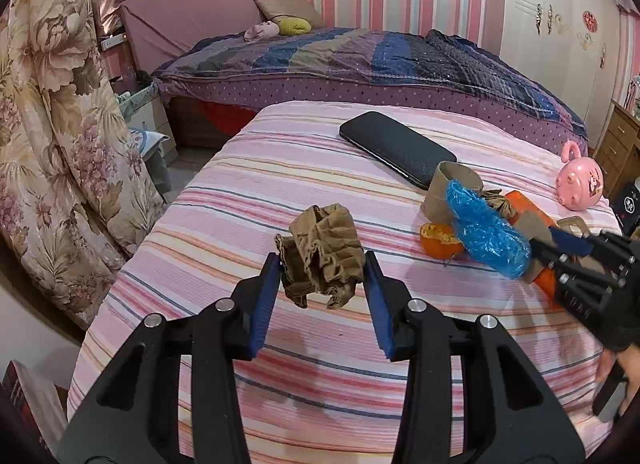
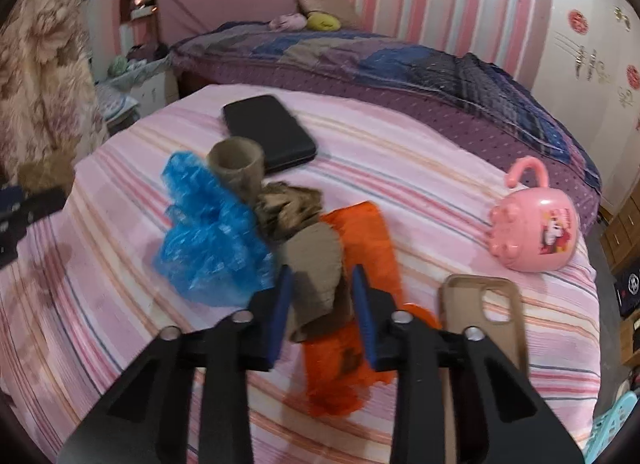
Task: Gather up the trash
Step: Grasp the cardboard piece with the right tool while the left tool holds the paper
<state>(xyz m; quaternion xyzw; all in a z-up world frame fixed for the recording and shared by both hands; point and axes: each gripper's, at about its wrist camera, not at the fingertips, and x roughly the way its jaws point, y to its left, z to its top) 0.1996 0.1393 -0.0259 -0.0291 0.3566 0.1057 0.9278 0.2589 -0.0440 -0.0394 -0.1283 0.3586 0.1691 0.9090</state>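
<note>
My left gripper (image 1: 322,264) is shut on a crumpled brown paper wad (image 1: 320,254), held just above the pink striped cloth. My right gripper (image 2: 320,280) is shut on a flattened cardboard tube (image 2: 316,268) that lies over an orange plastic bag (image 2: 352,304). Beside it are a crumpled blue plastic bag (image 2: 212,240), an upright cardboard tube (image 2: 238,163) and a second brown paper wad (image 2: 286,205). In the left wrist view the right gripper (image 1: 560,244) reaches into the pile, near the blue bag (image 1: 486,234) and a piece of orange peel (image 1: 440,242).
A black case (image 1: 396,147) lies at the back of the striped table (image 1: 280,167). A pink toy mug (image 2: 534,234) and a tan phone case (image 2: 484,312) sit to the right. A bed (image 1: 360,59) is behind, floral curtains (image 1: 52,111) to the left.
</note>
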